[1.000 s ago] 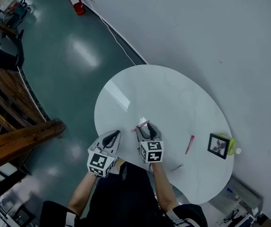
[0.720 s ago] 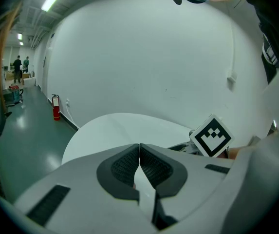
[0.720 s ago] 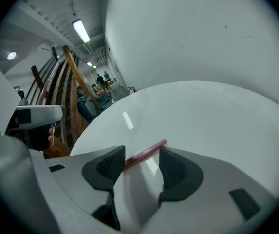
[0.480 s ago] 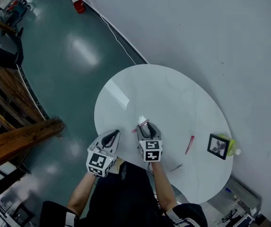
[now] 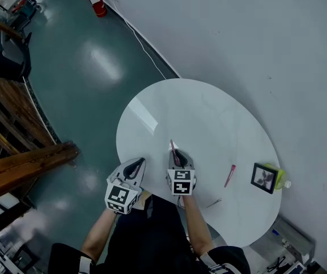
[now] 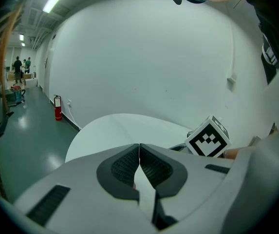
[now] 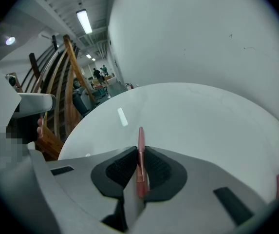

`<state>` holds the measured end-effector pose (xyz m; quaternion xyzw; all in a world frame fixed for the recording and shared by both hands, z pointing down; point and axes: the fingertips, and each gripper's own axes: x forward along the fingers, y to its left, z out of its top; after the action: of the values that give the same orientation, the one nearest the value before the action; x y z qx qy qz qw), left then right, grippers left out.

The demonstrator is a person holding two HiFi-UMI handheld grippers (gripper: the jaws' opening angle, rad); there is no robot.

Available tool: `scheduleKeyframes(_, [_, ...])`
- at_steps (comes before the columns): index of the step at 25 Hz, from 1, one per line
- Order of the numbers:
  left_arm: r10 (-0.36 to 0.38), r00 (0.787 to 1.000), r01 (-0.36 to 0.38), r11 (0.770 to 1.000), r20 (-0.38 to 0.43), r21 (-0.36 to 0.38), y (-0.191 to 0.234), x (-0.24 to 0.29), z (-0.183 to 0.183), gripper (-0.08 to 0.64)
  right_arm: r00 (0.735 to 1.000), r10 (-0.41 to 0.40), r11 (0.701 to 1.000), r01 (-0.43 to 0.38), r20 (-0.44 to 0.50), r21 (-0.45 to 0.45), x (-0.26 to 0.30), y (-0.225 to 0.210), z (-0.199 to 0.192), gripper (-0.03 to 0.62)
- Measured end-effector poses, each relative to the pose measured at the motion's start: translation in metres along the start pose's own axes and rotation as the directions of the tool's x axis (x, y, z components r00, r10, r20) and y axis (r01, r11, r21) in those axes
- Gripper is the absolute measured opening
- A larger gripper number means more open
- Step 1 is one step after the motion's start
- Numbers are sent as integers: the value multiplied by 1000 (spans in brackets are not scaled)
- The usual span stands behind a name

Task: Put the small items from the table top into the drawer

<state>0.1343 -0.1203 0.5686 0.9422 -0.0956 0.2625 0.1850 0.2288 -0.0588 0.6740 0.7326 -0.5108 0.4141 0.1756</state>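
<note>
right gripper (image 7: 140,150) just closed on pink pen (image 7: 140,161), lengthwise along jaws, tip away

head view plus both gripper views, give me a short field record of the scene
table: white, oval
right gripper: jaws have just been closing, now pinching the pink stick
left gripper: shut, nothing between jaws
left on table: second pink stick, thin metal clip, small black frame
drawer: not in view
</note>
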Motion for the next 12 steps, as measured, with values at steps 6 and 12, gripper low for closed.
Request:
scheduleKeyframes(6, [9,1000,-9,1000,10,2,-2,-10,-2,20,1000,17,1000,-16,22,-13,-3,2,2,66])
scheduleKeyframes(12, [27,999,-27,1000,40,9,-4,-28,2,20,995,32,999,-28,95,-37,-24,11,23,66])
